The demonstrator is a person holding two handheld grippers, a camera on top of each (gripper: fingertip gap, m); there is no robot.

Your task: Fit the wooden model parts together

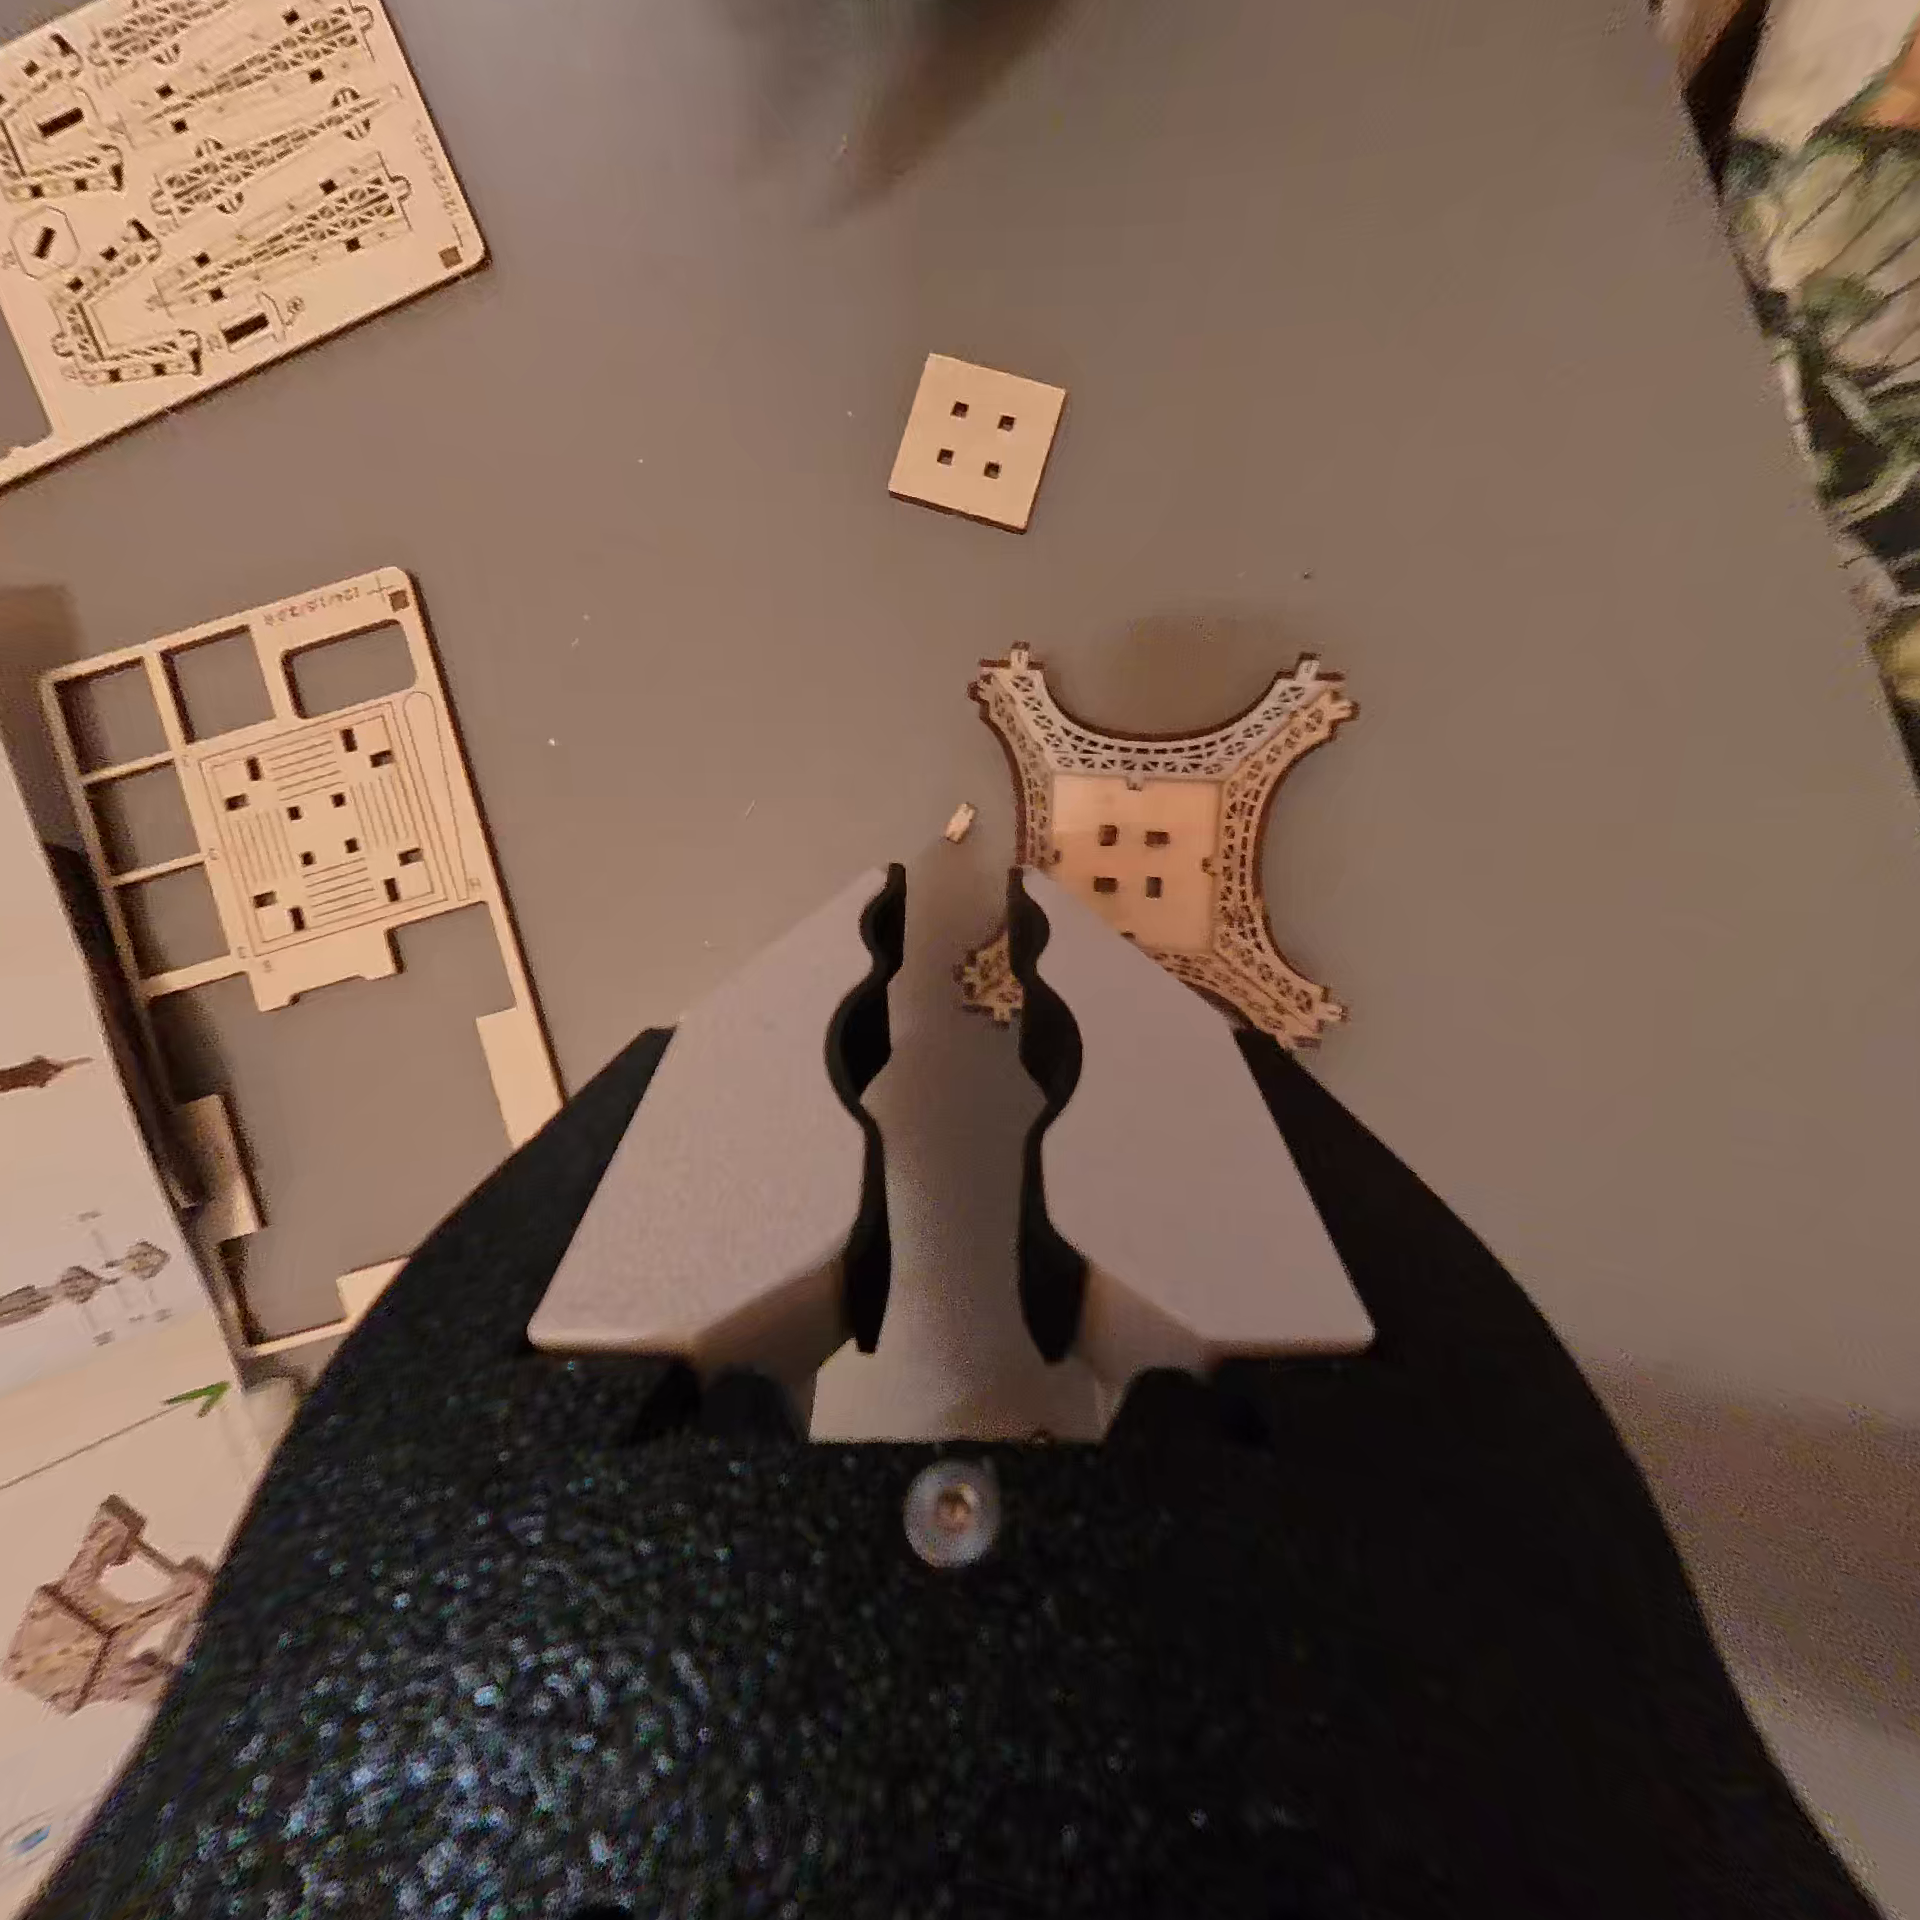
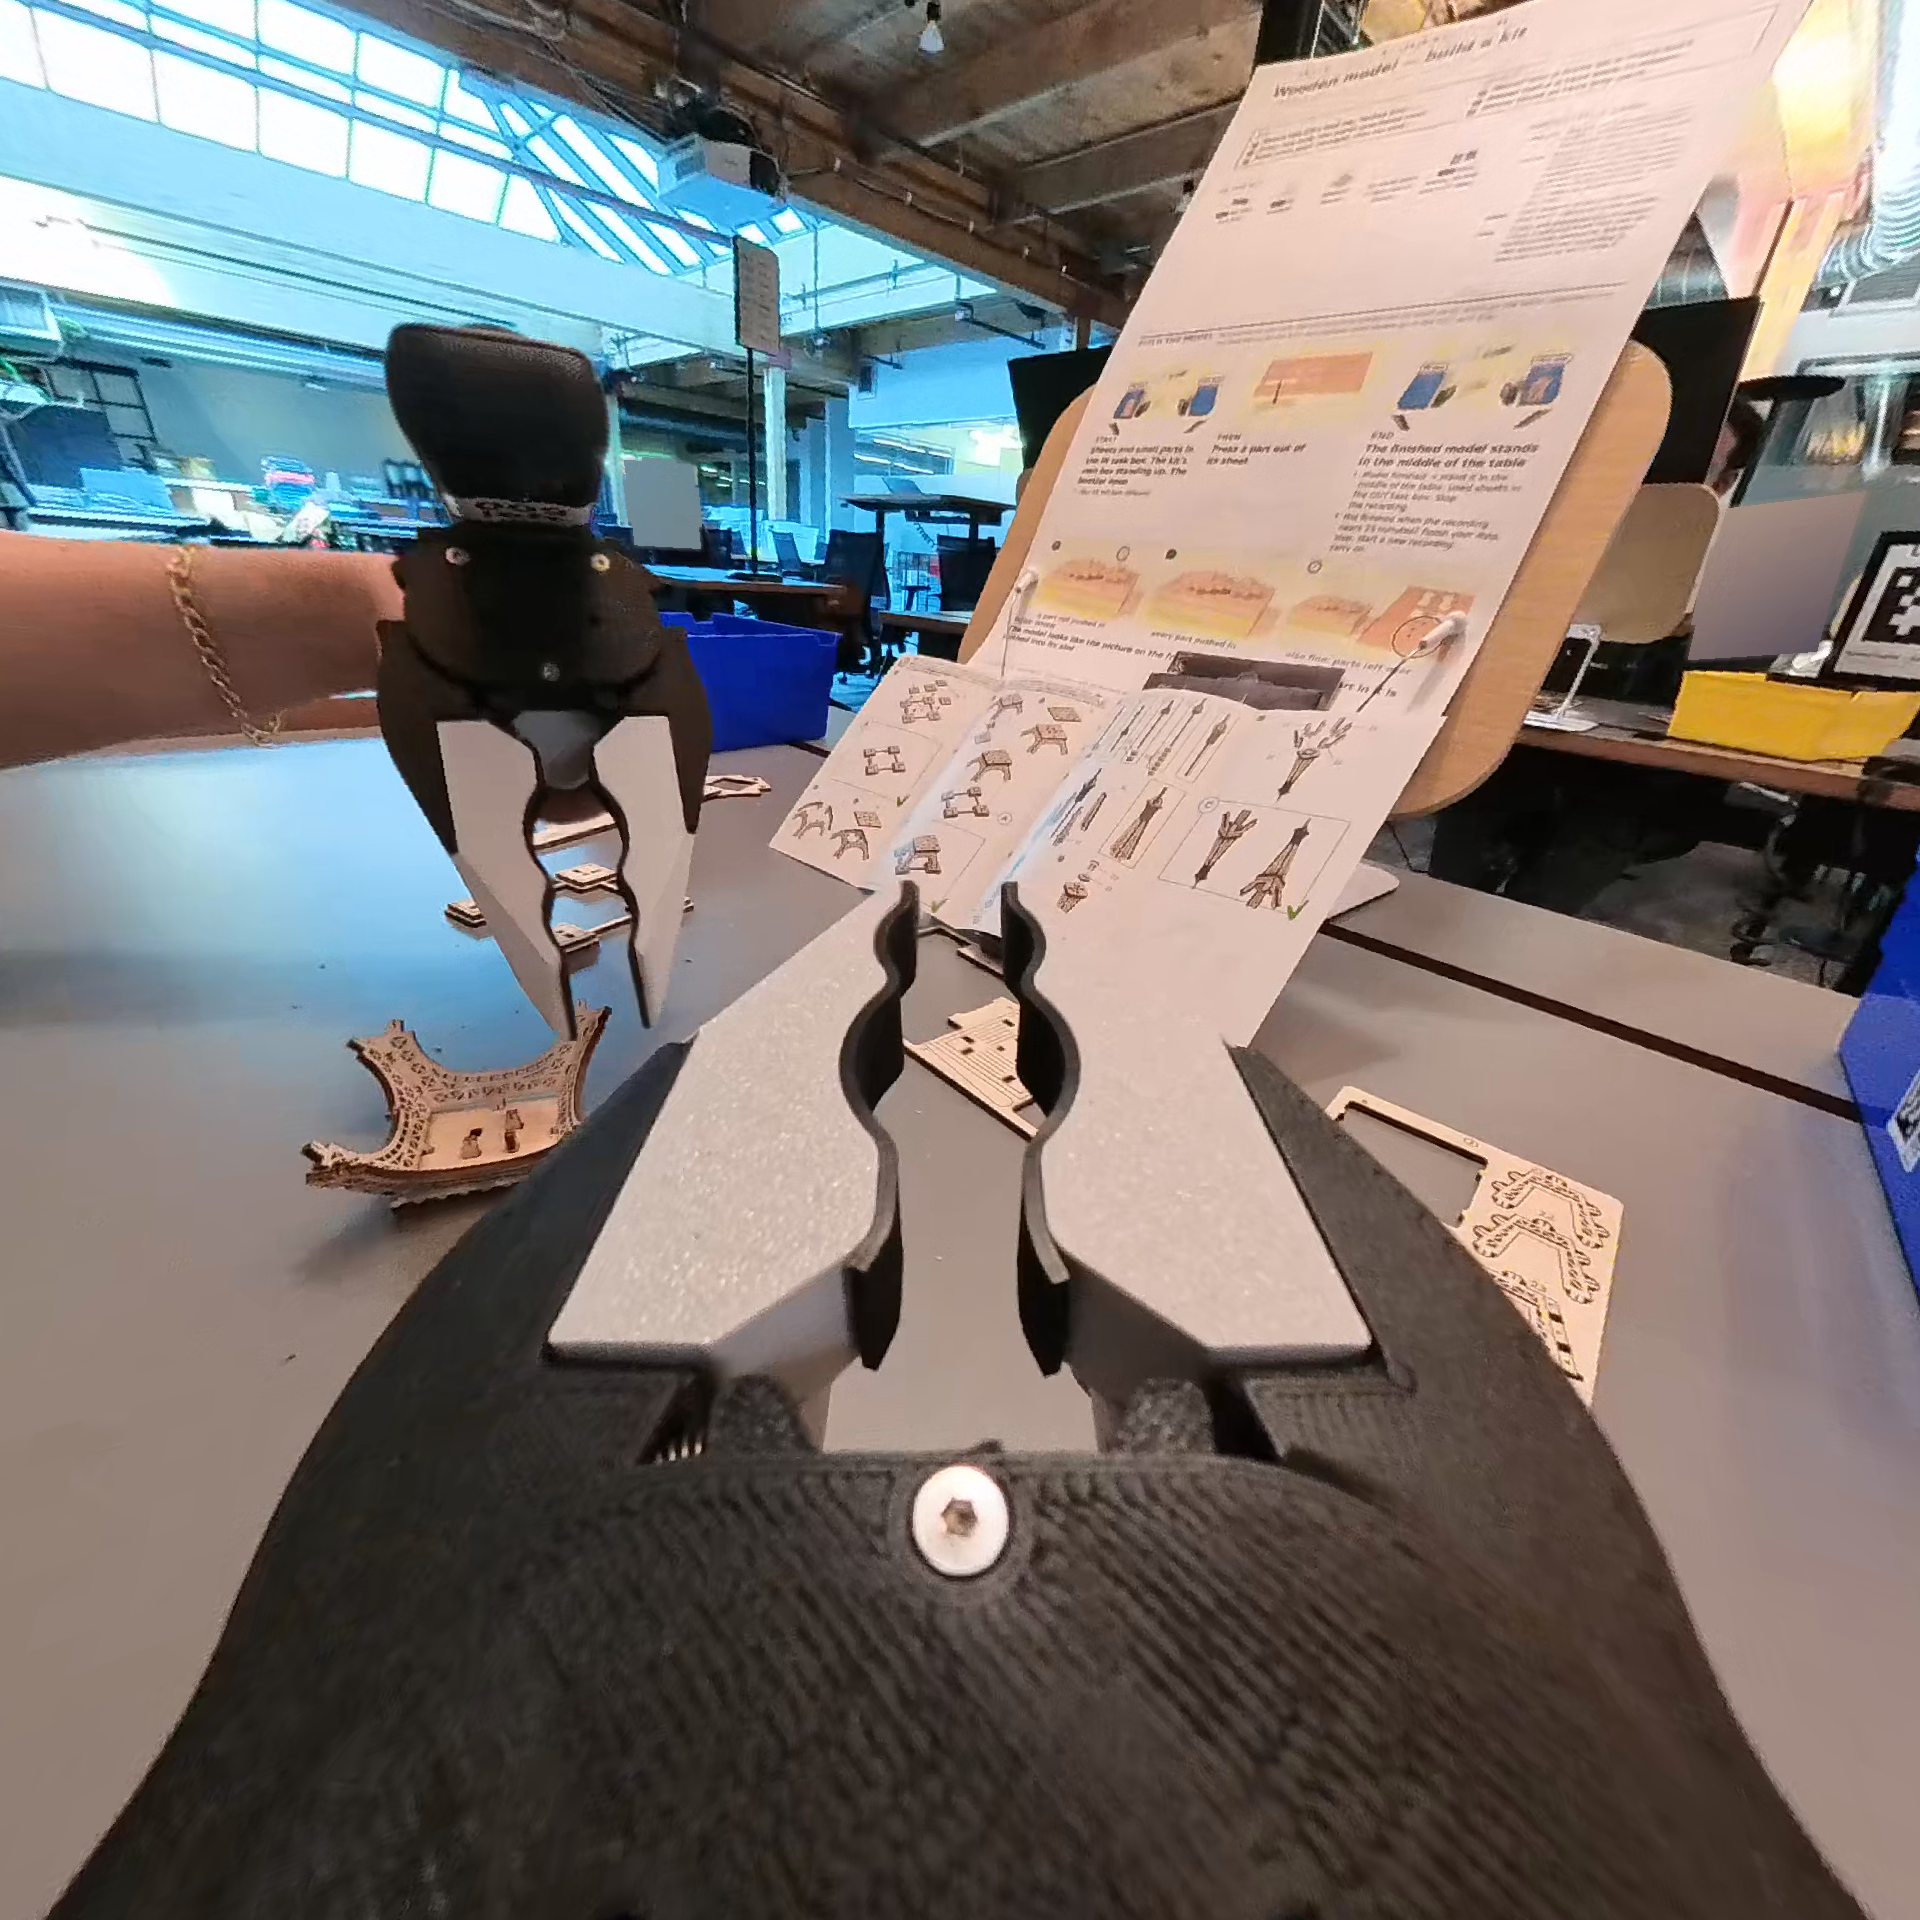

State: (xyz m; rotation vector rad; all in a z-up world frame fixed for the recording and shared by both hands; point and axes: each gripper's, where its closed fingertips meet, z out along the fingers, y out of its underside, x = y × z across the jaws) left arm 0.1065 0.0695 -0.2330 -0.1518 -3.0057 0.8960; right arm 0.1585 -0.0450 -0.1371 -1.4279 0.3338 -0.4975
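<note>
Printed lines and captions covered a large white instruction sheet (image 2: 1403, 416) propped on a wooden stand (image 2: 1621, 582), and small marks sat among the drawings of the diagram booklet (image 2: 1039, 790) leaning below it. Tiny engraved letters and numbers marked the upper part sheet (image 1: 208, 187) and the lower part sheet (image 1: 312, 831) on the surface, too fine to read. A black-and-white code tag (image 2: 1886, 613) stood far right, and a distant hanging sign (image 2: 756, 291) was blurred.

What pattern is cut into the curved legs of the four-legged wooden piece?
An open lattice of small crossed struts on the pale four-legged wooden piece, clearest in the left wrist view.
</note>
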